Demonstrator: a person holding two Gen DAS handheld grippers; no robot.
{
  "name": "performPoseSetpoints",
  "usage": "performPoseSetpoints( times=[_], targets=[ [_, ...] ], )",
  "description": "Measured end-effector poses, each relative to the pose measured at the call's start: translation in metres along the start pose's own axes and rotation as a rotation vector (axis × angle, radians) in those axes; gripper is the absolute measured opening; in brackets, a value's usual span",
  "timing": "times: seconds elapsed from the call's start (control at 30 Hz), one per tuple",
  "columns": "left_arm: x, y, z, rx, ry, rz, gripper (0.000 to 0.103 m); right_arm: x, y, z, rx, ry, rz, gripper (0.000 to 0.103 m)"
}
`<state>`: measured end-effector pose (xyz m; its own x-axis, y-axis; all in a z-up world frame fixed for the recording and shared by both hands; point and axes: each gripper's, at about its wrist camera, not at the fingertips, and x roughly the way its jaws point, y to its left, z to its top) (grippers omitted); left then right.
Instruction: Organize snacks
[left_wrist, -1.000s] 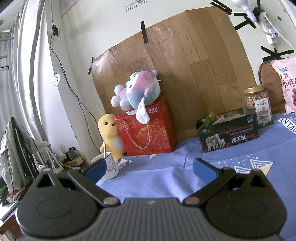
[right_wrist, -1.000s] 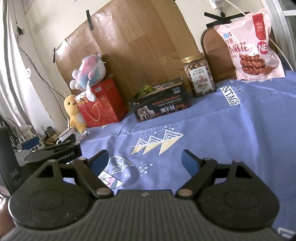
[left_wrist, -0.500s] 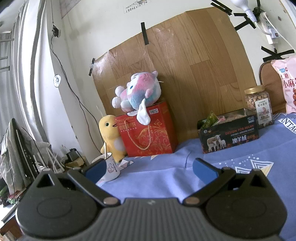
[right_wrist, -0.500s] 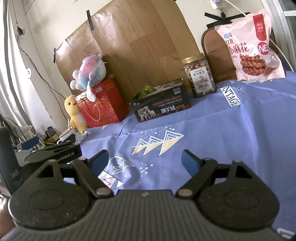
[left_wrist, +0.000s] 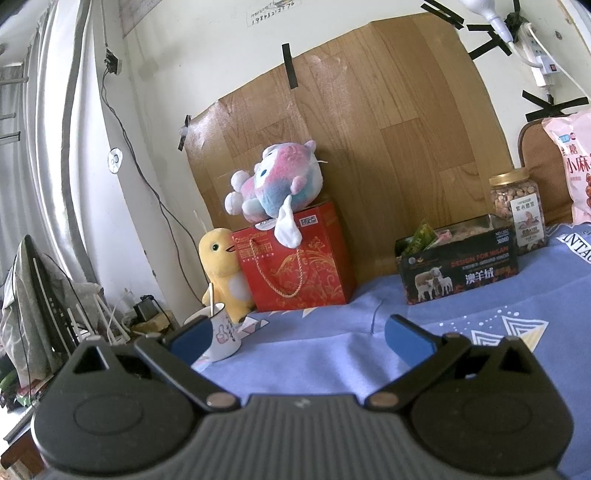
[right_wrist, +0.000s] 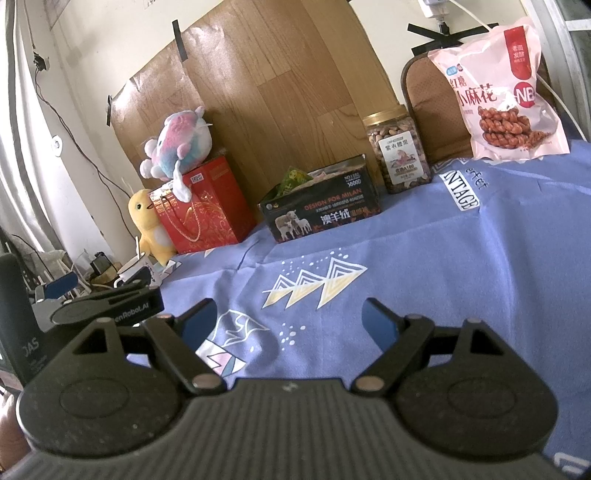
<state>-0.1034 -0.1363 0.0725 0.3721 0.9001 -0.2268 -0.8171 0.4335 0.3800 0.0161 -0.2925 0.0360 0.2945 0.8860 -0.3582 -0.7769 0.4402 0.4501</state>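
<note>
A black open box (right_wrist: 325, 210) printed with sheep stands at the back of the blue cloth and holds small snack packets; it also shows in the left wrist view (left_wrist: 461, 266). A jar of nuts (right_wrist: 400, 149) stands to its right. A pink snack bag (right_wrist: 506, 88) leans at the far right. My left gripper (left_wrist: 295, 336) is open and empty, low over the cloth at the left. My right gripper (right_wrist: 288, 317) is open and empty over the cloth's mountain print, well short of the box.
A red gift bag (left_wrist: 295, 266) with a pastel plush (left_wrist: 277, 184) on top and a yellow plush (left_wrist: 221, 269) stand at back left. A white cup (left_wrist: 219, 332) sits by the left fingertip. A wooden board (right_wrist: 258, 85) leans on the wall.
The left gripper's view has shifted slightly, with the scene sitting a little lower and to the right. The right gripper has barely moved. Both stay open and empty.
</note>
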Motion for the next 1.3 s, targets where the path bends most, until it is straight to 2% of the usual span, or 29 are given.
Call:
performPoseSetpoints(
  times=[0.17, 0.37, 0.6, 1.3],
  targets=[
    [0.0, 0.001, -0.001, -0.005, 0.02, -0.03, 0.103, 0.001, 0.002, 0.0, 0.001, 0.001, -0.002, 0.088],
    [-0.003, 0.003, -0.001, -0.048, 0.087, -0.177, 0.103, -0.001, 0.003, 0.0, -0.011, -0.012, -0.012, 0.088],
    [-0.011, -0.002, 0.0, -0.068, 0.119, -0.292, 0.103, -0.005, 0.004, 0.0, -0.026, -0.038, -0.03, 0.088],
    [-0.023, -0.007, 0.002, -0.062, 0.107, -0.308, 0.103, -0.005, 0.001, 0.003, -0.036, -0.054, -0.035, 0.088]
  ],
)
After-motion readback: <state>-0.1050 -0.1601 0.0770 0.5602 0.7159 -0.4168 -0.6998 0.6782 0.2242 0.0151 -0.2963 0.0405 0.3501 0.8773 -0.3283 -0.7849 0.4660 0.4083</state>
